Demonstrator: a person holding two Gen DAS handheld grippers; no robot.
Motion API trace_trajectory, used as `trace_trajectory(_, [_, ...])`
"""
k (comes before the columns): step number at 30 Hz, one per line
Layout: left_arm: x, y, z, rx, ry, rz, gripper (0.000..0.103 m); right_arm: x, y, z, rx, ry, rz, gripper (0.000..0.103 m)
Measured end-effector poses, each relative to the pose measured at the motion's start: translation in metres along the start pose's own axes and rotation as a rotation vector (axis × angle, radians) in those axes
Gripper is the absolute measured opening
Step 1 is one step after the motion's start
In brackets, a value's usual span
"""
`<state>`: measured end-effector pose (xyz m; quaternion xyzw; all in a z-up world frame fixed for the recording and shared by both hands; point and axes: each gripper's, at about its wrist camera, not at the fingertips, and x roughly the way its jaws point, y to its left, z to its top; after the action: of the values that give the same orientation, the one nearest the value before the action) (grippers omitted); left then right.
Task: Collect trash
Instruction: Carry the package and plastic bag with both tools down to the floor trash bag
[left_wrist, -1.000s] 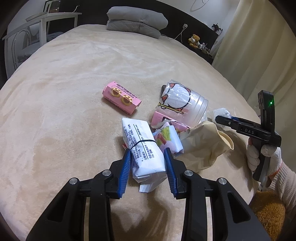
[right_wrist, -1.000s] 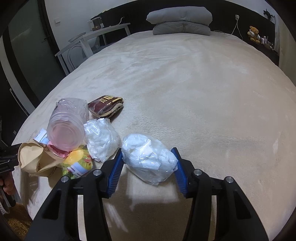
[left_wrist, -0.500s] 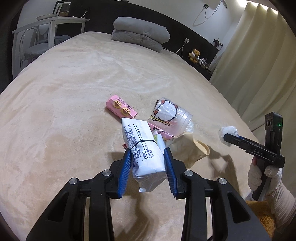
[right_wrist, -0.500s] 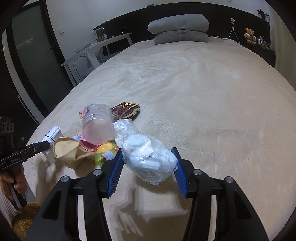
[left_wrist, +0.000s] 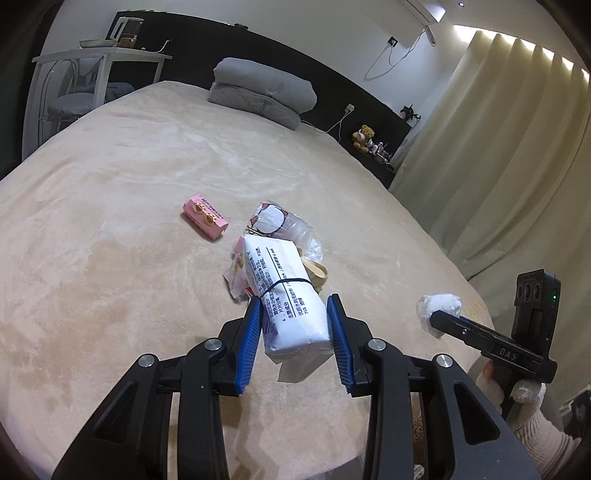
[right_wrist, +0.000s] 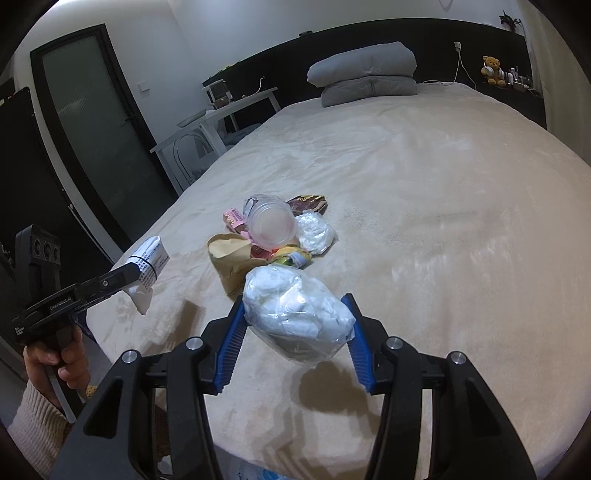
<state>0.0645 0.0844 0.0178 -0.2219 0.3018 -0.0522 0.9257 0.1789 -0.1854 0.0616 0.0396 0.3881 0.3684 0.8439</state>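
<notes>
A: What does the left gripper hold?

B: Its blue pads clamp the sides of a white printed packet, bound across the middle by a black band. The packet hangs clear of the bed; a loose flap of wrapper trails below it. In the right wrist view the same packet projects from the left gripper, gripped by a bare hand with a knit sleeve below it.

A: And the right gripper?

B: Its jaws are closed on a clear plastic bag of white tissue, lifted off the bedcover, with its shadow on the cover beneath. In the left wrist view only the tip of that bag shows past the black finger, and a gloved hand grips the handle.

A: What lies beyond the grippers?

B: A heap of trash remains on the bed: a clear plastic cup on its side, its mouth toward the right camera; a brown paper bag touching it; a second bag of white tissue beside the cup; a dark brown wrapper behind; a yellow-green wrapper in front.

A: Anything separate from the heap?

B: A pink box lies apart to its left in the left wrist view. Folded grey bedding rests at the headboard end.
</notes>
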Motion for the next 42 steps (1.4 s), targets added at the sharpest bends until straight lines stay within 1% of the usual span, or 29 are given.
trace_trajectory(7, [-0.021,-0.02,-0.029,0.001,-0.023,-0.05,0.035,-0.025,0.02,-0.039,-0.004,-0.012,0.006,0.052])
trace_trajectory(11, [-0.029,-0.029,-0.048,-0.004,-0.014,-0.055,0.035,-0.036,0.026,-0.056,0.009,-0.02,-0.002,0.052])
trace_trajectory(15, [-0.04,-0.04,-0.068,0.014,-0.028,-0.068,0.035,-0.048,0.032,-0.073,0.018,-0.023,-0.002,0.052])
trace_trajectory(19, [-0.049,-0.05,-0.091,0.024,-0.022,-0.071,0.035,-0.057,0.039,-0.089,0.023,-0.023,-0.003,0.052])
trace_trajectory(26, [-0.061,-0.063,-0.124,0.035,0.001,-0.063,0.035,-0.066,0.052,-0.117,0.033,0.01,0.003,0.052])
trace_trajectory(31, [-0.066,-0.069,-0.146,0.033,0.034,-0.053,0.035,-0.069,0.056,-0.132,0.068,0.049,0.02,0.052])
trace_trajectory(34, [-0.067,-0.071,-0.157,0.027,0.06,-0.032,0.035,-0.068,0.059,-0.141,0.081,0.088,0.016,0.052])
trace_trajectory(37, [-0.066,-0.07,-0.162,0.015,0.106,-0.004,0.035,-0.072,0.065,-0.141,0.083,0.111,0.025,0.052])
trace_trajectory(40, [-0.066,-0.064,-0.171,-0.026,0.149,-0.026,0.035,-0.067,0.064,-0.147,0.109,0.158,0.019,0.052])
trace_trajectory(42, [-0.063,-0.06,-0.179,-0.049,0.187,-0.021,0.035,-0.063,0.062,-0.153,0.133,0.195,0.019,0.052])
